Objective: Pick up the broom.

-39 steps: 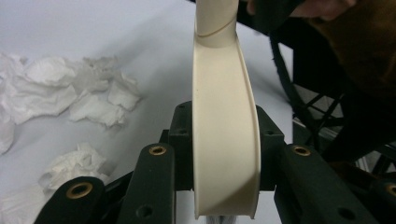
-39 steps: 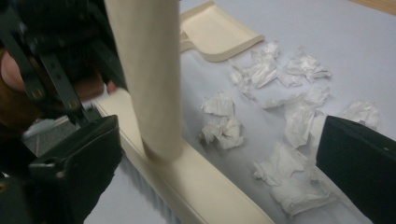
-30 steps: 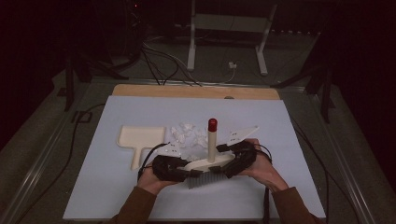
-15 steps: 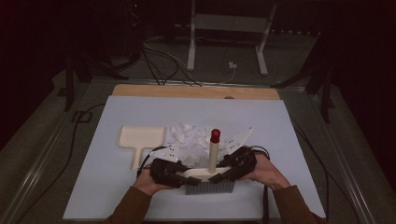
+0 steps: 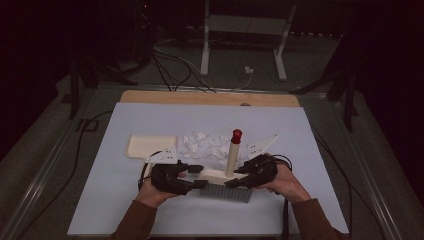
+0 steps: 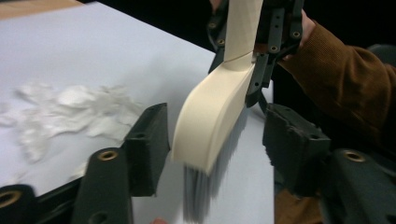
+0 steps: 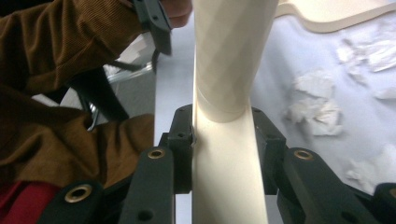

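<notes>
Since the earlier frame the left gripper (image 5: 192,176) has let go: its jaws have just been opening and now stand clear on either side of the brush (image 5: 223,176) head, touching nothing. The right gripper (image 5: 239,178) is clenched on the brush body at the foot of its handle, at lower centre of the high view, bristles on the white mat (image 5: 150,120). Risk: held by one gripper only, the tall red-tipped handle may tip or twist in the jaws. The released left jaws flank the head and could snag it. Paper scraps (image 5: 205,145) lie just above; the dustpan (image 5: 150,146) sits to their left, apart.
</notes>
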Demonstrator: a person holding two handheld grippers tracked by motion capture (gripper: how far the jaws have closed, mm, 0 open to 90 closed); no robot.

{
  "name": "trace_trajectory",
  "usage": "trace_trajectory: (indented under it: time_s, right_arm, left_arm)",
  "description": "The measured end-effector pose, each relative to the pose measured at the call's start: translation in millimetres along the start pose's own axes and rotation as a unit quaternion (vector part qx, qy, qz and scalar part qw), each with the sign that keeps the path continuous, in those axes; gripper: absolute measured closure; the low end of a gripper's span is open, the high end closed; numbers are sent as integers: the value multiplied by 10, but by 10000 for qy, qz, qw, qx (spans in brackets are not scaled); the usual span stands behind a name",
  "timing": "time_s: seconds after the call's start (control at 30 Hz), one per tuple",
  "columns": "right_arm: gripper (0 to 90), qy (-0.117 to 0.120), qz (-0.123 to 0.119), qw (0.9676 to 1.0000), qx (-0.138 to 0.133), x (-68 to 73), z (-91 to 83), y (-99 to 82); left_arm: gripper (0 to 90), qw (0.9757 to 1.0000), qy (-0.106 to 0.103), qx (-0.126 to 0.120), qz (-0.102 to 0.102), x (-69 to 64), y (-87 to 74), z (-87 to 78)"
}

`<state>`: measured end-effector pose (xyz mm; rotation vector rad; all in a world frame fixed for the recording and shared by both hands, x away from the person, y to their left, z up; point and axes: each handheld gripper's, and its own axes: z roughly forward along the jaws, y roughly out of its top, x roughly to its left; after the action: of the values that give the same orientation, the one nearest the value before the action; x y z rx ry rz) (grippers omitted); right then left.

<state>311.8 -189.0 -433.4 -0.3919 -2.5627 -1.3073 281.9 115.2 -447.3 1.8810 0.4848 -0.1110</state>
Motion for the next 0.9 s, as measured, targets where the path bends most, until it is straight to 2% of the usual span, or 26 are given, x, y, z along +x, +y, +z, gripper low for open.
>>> trace_trajectory:
  time_s: [0.03,0.07,0.1,0.2,0.27,0.33,0.4,0.47,0.53,0.63,0.7,0.77,0.83,0.9]
  right_arm:
    - [673,-47,-7,10000,-45,-7,-10,-6]
    - [673,-98,11,9999,-89,-11,-19,-8]
    - [673,-98,11,9999,-89,-11,-19,-8]
    - [673,-193,85,9996,-197,-25,-42,-3]
    - [673,-250,141,9992,-292,-29,-50,6]
    - [673,-282,173,9988,-356,-34,-53,15]
    - [673,-338,221,9983,-418,-38,-57,24]
    - [673,-416,274,9975,-502,-44,-61,32]
    - [673,-523,376,9957,-661,-59,-72,45]
    - [673,-560,520,9940,-781,-72,-82,52]
    - [673,-632,613,9921,-889,-82,-96,54]
    - [673,-680,715,9904,-963,-89,-114,58]
    - [673,-710,760,9892,-1035,-94,-131,61]
    - [673,-766,812,9876,-1107,-97,-144,66]
  left_arm:
    - [399,10000,79,-41,-13,-1,-5,-30]
    - [373,9993,352,-110,-1,-16,-15,-89]
    - [336,9993,352,-110,-1,-16,-15,-89]
    - [283,9967,774,-234,-28,-19,-24,-177]
    - [231,9941,1048,-282,-24,-14,-31,-233]
    - [162,9901,1368,-310,-55,-17,-43,-286]
    - [129,9865,1599,-345,-80,-11,-61,-344]
    - [53,9822,1842,-343,-115,-9,-80,-392]
    - [9,9797,1953,-409,-174,6,-107,-447]
    - [5,9747,2163,-494,-255,33,-151,-532]
    - [5,9728,2240,-525,-266,47,-180,-586]
    - [9,9695,2367,-563,-282,54,-208,-634]
    - [11,9677,2413,-636,-352,69,-236,-680]
    - [11,9641,2544,-668,-374,84,-263,-724]
